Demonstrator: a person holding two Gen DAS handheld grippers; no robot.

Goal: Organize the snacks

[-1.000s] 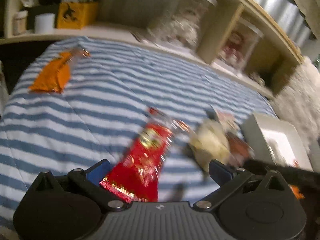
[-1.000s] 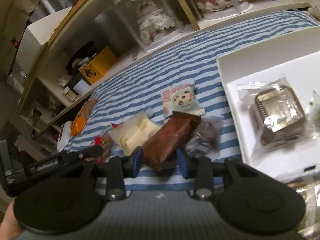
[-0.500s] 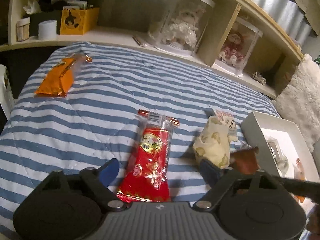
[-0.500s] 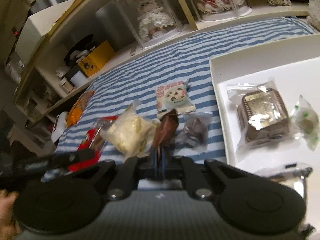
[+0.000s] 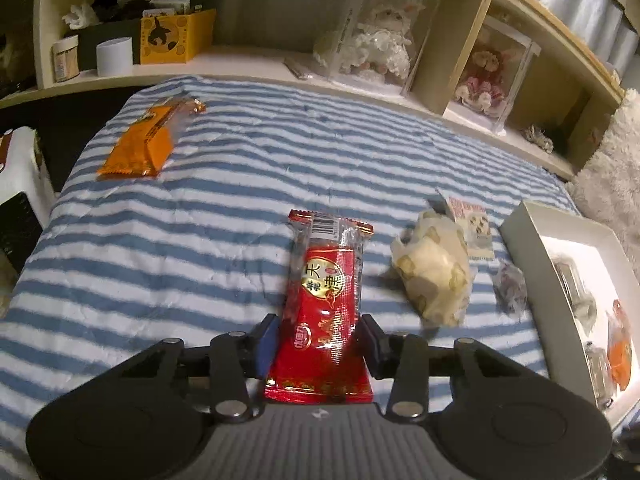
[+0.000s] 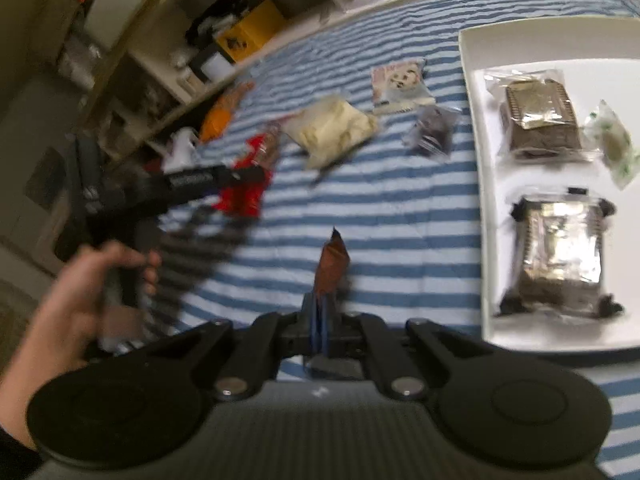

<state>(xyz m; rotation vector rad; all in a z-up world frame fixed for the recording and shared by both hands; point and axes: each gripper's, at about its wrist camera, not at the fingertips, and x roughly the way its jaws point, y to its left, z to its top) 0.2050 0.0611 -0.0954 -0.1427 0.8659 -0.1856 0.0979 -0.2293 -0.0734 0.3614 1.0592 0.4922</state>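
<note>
Now, glossy red packet (image 5: 324, 304) between left claw (image 5: 318, 344) pads, crinkled brown wrapper (image 6: 331, 266)

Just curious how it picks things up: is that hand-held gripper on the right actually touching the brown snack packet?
Touching. In the right wrist view the right hand-held gripper is shut on the brown packet, which sticks up from between its blue pads.

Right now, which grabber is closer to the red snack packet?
Left. The left gripper has its fingers on either side of the red snack packet; the right gripper holds a brown packet farther away.
</note>
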